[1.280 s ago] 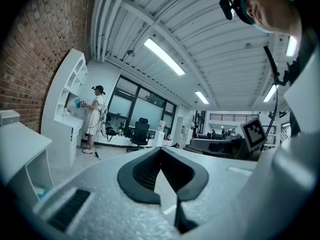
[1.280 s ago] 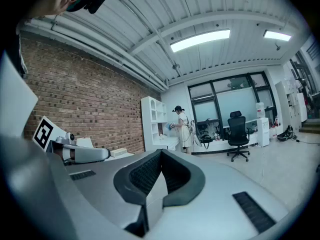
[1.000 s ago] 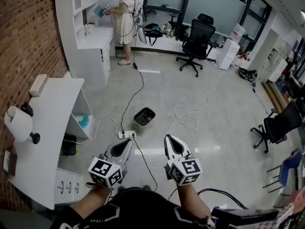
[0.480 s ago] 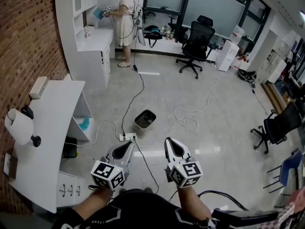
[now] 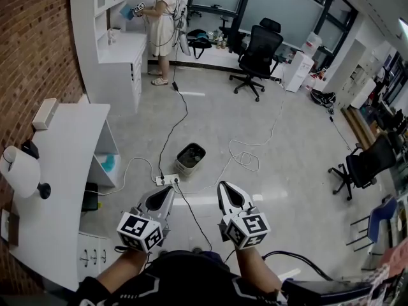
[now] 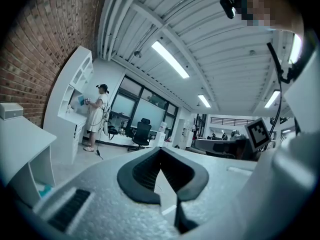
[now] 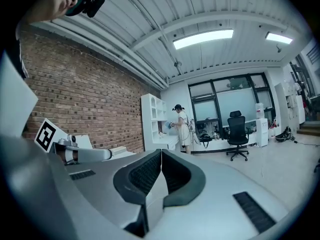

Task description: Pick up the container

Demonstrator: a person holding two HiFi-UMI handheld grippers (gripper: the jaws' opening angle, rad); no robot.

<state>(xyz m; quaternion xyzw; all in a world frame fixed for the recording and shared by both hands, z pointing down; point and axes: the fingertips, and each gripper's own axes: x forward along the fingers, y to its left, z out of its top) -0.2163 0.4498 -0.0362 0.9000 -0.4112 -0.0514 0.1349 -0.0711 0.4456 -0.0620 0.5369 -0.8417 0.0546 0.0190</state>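
Observation:
A small grey bin-like container (image 5: 190, 158) stands on the floor beside a power strip (image 5: 167, 179), in front of both grippers and apart from them. My left gripper (image 5: 167, 190) and right gripper (image 5: 224, 187) are held level side by side, pointing towards it. In the left gripper view the left gripper (image 6: 160, 150) has its jaws together with nothing between them. The right gripper (image 7: 161, 151) shows the same in its own view. Neither gripper view shows the container.
A white desk (image 5: 57, 171) with drawers runs along the brick wall at left. Cables (image 5: 245, 158) trail over the floor. A person (image 5: 160, 24) stands at the far white shelving. Office chairs stand at the back (image 5: 260, 50) and right (image 5: 360, 167).
The whole view has shifted a little: the desk has slid towards the left edge. Both grippers keep their place side by side and stay shut.

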